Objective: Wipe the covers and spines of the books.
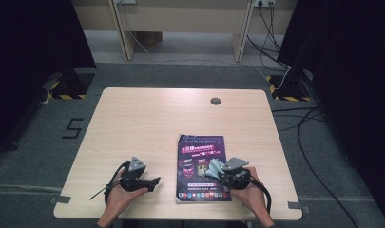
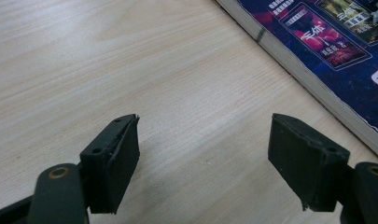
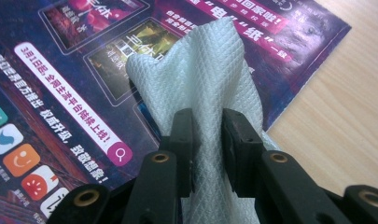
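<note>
We see a pale wood-grain bench [image 1: 133, 118] carrying a flat, glossy purple magazine [image 1: 202, 147] with a printed cover near its front edge. The right hand-held gripper [image 3: 207, 140] has its black jaws pinched on a white cloth [image 3: 200, 74] with a quilted diamond texture, bunched above the magazine. The left hand-held gripper [image 2: 205, 154] rests over bare wood just beside the magazine's edge, its jaws spread wide and empty.

This looks like a lab recording bay: a lone wooden table [image 1: 147, 118] on grey carpet [image 1: 33, 156], black curtains [image 1: 33, 33] at both sides, hazard-striped stand feet [image 1: 66, 96] (cables [image 1: 313, 156] trailing everywhere), a taped floor number [image 1: 72, 128].
</note>
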`<state>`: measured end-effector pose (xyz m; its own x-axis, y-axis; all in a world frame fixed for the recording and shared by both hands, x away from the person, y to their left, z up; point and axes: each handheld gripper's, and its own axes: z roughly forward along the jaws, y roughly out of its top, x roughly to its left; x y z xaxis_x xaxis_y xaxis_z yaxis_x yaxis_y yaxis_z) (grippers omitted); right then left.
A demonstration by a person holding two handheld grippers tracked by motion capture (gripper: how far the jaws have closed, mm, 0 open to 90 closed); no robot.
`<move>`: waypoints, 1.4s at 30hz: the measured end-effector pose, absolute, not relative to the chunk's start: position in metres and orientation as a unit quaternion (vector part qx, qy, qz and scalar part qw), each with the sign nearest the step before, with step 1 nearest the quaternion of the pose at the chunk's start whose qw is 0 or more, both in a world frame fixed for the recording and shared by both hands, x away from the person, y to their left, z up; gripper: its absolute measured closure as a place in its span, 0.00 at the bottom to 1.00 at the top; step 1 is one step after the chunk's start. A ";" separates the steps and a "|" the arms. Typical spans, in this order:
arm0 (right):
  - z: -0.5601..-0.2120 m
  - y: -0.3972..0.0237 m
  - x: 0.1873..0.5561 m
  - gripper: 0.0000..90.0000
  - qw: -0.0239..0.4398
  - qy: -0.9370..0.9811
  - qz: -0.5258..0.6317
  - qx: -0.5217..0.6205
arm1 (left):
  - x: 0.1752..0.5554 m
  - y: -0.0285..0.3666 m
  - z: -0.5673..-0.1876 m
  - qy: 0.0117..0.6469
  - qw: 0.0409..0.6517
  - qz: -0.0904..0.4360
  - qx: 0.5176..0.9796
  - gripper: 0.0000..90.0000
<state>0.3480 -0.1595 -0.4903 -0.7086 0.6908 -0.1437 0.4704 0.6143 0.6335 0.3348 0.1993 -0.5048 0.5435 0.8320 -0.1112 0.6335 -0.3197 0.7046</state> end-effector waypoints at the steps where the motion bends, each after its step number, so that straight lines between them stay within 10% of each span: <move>1: -0.490 -0.158 0.347 0.84 0.199 0.880 0.284 0.324 | 0.335 0.199 -0.505 0.459 0.361 0.137 0.800 0.27; 24: -0.492 -0.110 0.295 0.83 0.126 0.909 0.324 0.231 | 0.335 0.198 -0.506 0.457 0.359 0.133 0.803 0.26; 42: -0.492 -0.158 0.319 0.79 0.149 0.887 0.315 0.303 | 0.335 0.198 -0.506 0.452 0.357 0.138 0.806 0.26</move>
